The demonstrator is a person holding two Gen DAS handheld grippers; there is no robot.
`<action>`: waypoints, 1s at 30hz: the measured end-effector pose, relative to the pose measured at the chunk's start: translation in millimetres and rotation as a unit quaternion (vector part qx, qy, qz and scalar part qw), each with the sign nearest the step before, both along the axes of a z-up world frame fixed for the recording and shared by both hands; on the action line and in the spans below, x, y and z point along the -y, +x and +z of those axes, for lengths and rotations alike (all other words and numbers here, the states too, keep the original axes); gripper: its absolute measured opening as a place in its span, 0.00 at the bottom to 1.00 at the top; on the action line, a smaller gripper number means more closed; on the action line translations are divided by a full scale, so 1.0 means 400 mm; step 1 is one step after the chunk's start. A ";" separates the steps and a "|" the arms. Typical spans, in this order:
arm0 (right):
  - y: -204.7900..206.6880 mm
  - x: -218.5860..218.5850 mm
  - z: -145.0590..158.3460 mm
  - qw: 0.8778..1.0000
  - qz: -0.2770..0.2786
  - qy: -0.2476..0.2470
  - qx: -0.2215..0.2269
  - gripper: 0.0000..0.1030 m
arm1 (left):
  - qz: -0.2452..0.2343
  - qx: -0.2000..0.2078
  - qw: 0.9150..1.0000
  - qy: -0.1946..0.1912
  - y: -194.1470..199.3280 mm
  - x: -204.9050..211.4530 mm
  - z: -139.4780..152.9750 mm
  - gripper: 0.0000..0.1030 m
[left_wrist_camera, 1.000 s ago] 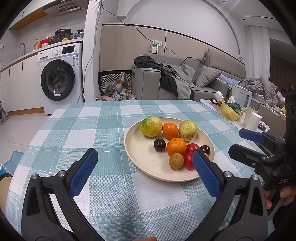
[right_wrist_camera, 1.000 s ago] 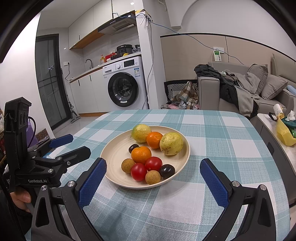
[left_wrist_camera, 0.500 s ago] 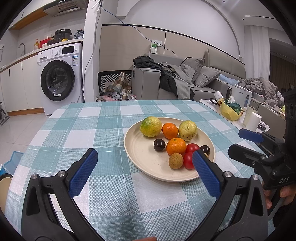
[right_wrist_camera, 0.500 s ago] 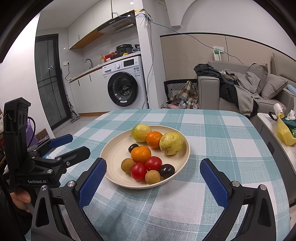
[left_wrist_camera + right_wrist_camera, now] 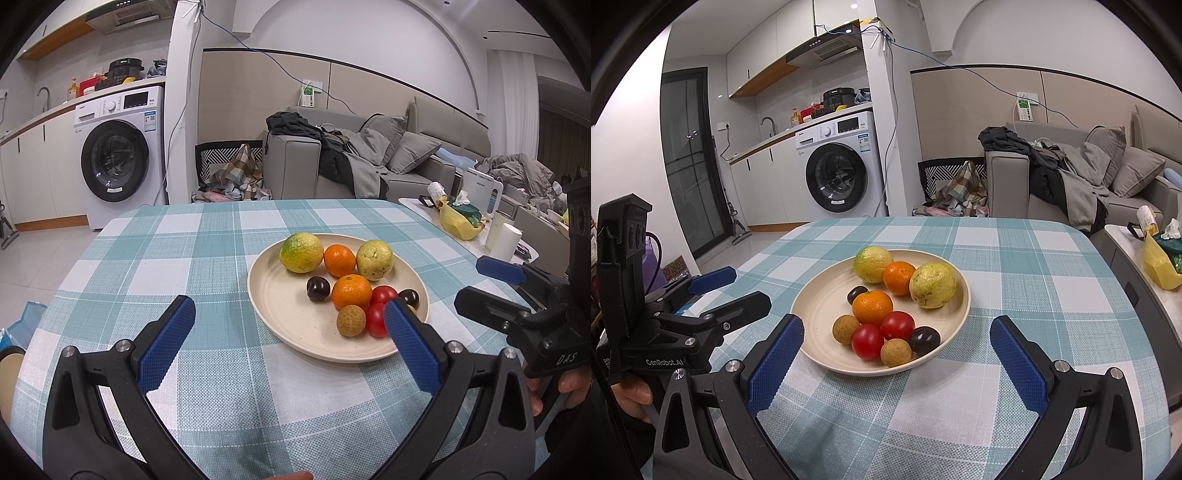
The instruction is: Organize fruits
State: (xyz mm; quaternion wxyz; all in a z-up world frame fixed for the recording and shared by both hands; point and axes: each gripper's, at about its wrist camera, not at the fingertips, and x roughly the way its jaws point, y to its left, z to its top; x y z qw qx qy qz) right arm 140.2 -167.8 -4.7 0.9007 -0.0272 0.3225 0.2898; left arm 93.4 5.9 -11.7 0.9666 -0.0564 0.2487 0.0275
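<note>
My bench, spread with a teal-and-white checked cloth, carries the round cream plate of fruit: yellow-green citrus, oranges, red tomatoes, dark plums and tan longans. My right gripper hangs with its jaws apart and empty, the plate straight ahead between them. My left gripper, also spread and empty, has the plate ahead and to its right. I judge the right hand nearer, squarely facing the tomatoes.

Small home flat: washing machine, kitchen counter, clothes-strewn sofa.
</note>
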 end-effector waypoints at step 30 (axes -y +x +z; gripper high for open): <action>0.001 0.000 0.000 1.000 0.000 -0.001 -0.001 1.00 | 0.005 -0.004 1.000 0.009 0.028 -0.009 0.009 0.99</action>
